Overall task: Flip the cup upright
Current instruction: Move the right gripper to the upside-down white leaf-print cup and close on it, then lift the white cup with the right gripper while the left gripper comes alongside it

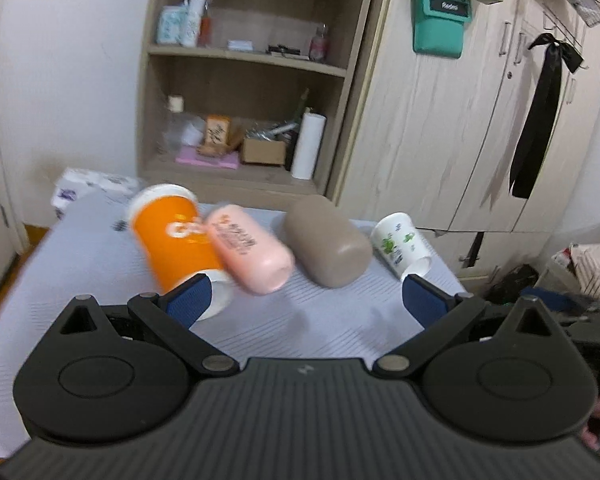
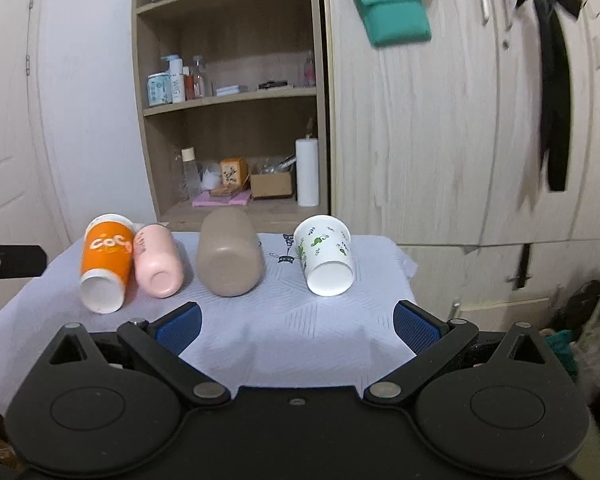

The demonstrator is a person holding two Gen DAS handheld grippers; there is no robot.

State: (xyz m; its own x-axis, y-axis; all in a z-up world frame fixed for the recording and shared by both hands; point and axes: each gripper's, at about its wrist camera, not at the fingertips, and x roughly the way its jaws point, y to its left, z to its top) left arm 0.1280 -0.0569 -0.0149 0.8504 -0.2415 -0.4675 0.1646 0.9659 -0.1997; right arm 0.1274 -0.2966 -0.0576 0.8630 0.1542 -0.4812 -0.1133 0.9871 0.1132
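Four cups lie on their sides in a row on a small table under a pale lilac-white quilted cloth [image 2: 260, 344], bases toward the cameras, mouths toward the far edge

Left to right in the right wrist view: orange paper cup with white lettering and white base [image 2: 106, 262] near the left edge; pink plastic cup with dark print [image 2: 156, 262] touching the orange one along its side; plain taupe-brown matte cup [image 2: 229, 256] around the middle, apart from the pink one; white paper cup with green leaf pattern [image 2: 327, 255] toward the right edge, well apart from the brown one

Same four in the left wrist view, blurred: orange [image 1: 172, 236], pink [image 1: 250, 248], brown [image 1: 327, 240], white-green [image 1: 400, 244]

Left gripper [image 1: 306, 300]: blue-padded fingers spread wide, holding nothing; left pad [image 1: 190, 300] overlaps the orange cup's base in view, contact cannot be told; right pad sits just below the white-green cup's base

Right gripper [image 2: 296, 326]: fingers wide apart, nothing between them, over the near edge of the cloth, short of the cups; brown and white-green cups lie ahead of the gap

Behind the table: open wooden shelf unit [image 2: 228, 100] with bottles and boxes, white paper roll [image 2: 307, 172] on its lower shelf, light wood wardrobe [image 2: 440, 120] with teal pouch [image 2: 392, 12] and black ribbon [image 2: 554, 92] hanging on it
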